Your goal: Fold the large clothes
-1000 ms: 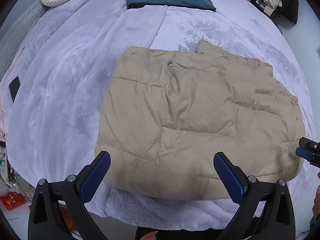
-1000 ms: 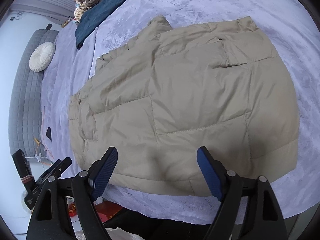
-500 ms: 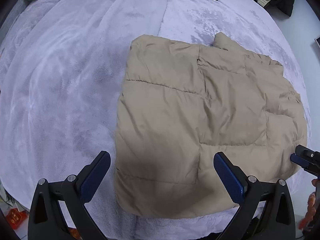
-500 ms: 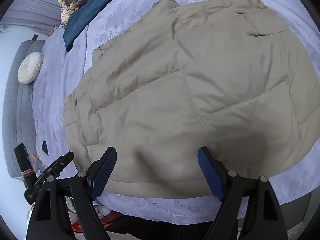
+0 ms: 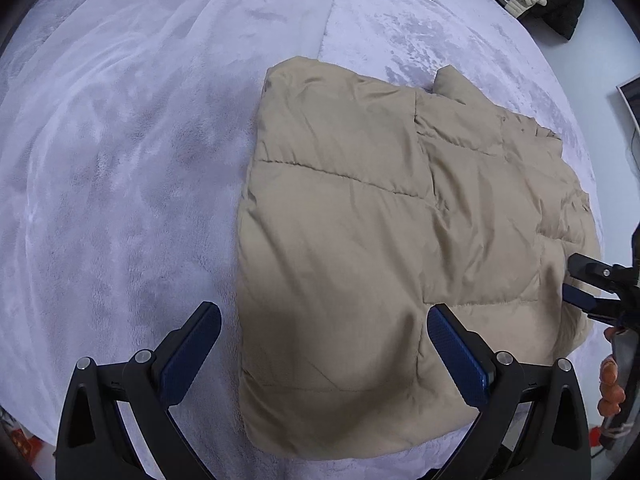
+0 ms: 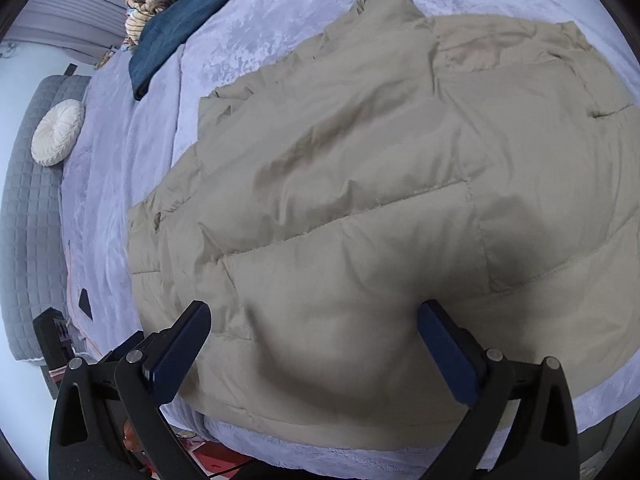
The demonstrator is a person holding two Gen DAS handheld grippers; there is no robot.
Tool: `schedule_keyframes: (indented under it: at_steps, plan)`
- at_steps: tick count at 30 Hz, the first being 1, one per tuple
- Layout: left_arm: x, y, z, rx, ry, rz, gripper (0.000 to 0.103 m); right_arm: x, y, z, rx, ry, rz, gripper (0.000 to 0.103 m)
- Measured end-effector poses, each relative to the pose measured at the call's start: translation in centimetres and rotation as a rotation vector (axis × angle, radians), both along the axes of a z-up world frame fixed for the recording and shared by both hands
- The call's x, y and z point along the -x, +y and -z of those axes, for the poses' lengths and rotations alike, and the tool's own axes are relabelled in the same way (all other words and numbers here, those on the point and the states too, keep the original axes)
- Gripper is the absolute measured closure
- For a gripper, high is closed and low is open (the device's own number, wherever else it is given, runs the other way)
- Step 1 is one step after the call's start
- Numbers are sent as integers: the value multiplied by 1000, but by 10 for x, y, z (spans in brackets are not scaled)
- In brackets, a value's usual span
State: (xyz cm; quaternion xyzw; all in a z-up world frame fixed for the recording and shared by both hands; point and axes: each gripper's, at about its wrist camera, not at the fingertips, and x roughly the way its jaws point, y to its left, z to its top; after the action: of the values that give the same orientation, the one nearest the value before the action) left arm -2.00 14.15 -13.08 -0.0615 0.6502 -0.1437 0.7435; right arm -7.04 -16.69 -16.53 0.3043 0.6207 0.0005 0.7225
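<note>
A beige quilted puffer jacket [image 5: 384,248], partly folded, lies flat near the front edge of the bed, which is covered by a lilac plush blanket [image 5: 120,168]. The left gripper [image 5: 324,356] hangs over the jacket's near left corner, jaws wide apart and holding nothing. The right gripper [image 6: 314,354] hangs over the jacket's near hem, its jaws opening, with only the fabric below them, ungripped. Folded dark blue jeans [image 6: 184,20] rest toward the bed's far edge.

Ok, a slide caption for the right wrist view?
Right gripper, jaws opening and empty, over the near edge of a tan jacket spread on a lavender bed.
</note>
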Motion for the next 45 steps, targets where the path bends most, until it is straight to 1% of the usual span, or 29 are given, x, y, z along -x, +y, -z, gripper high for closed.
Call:
schedule_keyframes:
  at_steps: [2,4,7,9,14,16,18,19,23,24,25,27,28,30,32,33,34,35,36,37,39,43,45]
  plan:
    - [-8,14,0,58,-20,-2,0,-5,-1,7,0,18,3,0]
    - [-17,30,4,134,-9,-14,0,-7,-1,12,3,30,-5,0]
    - [-27,52,22,305,66,-4,0,-9,0,17,9,42,-21,0]
    - [-31,54,39,408,140,30,0,-10,-1,19,15,48,-30,0]
    - [-43,21,69,511,232,133,0,-12,1,24,30,59,-53,0]
    - [-47,9,73,537,237,162,0,-13,1,26,33,60,-57,0]
    - [-52,-5,75,593,257,181,0,-13,1,27,35,60,-61,0]
    - [-54,-12,77,606,271,186,0,-13,1,28,36,58,-63,0]
    - [-49,-29,80,589,300,232,0,-11,-1,30,31,48,-55,0]
    - [-48,-31,78,586,299,236,14,-11,1,31,32,46,-53,0]
    - [-47,-32,76,583,299,238,41,-11,1,31,32,46,-54,0]
    - [-49,-32,70,604,302,226,58,-10,1,28,31,48,-64,0]
    - [-49,-31,65,606,291,219,65,-11,0,25,27,47,-70,0]
    - [-47,-30,53,605,270,214,68,-7,-3,10,11,16,-80,0]
    - [-45,-31,39,601,247,212,69,-1,-8,-10,55,-50,-76,0]
    - [-43,-32,31,594,234,213,69,0,-12,-19,84,-88,-70,9]
    - [-41,-34,23,586,224,212,69,1,-17,-26,102,-127,-64,20]
    - [-39,-36,14,575,214,210,69,-1,-21,-29,121,-147,-59,56]
    - [-37,-39,5,564,204,206,69,-4,-24,-29,141,-149,-49,88]
    - [-36,-41,-5,554,195,202,69,-9,-29,-26,142,-162,-32,93]
    - [-31,-50,-29,524,167,203,69,-20,-33,-16,121,-183,-33,95]
    - [-19,-85,-75,448,114,208,69,-48,-30,19,95,-169,-79,98]
    - [-14,-110,-96,413,97,200,69,-57,-33,33,76,-161,-98,103]
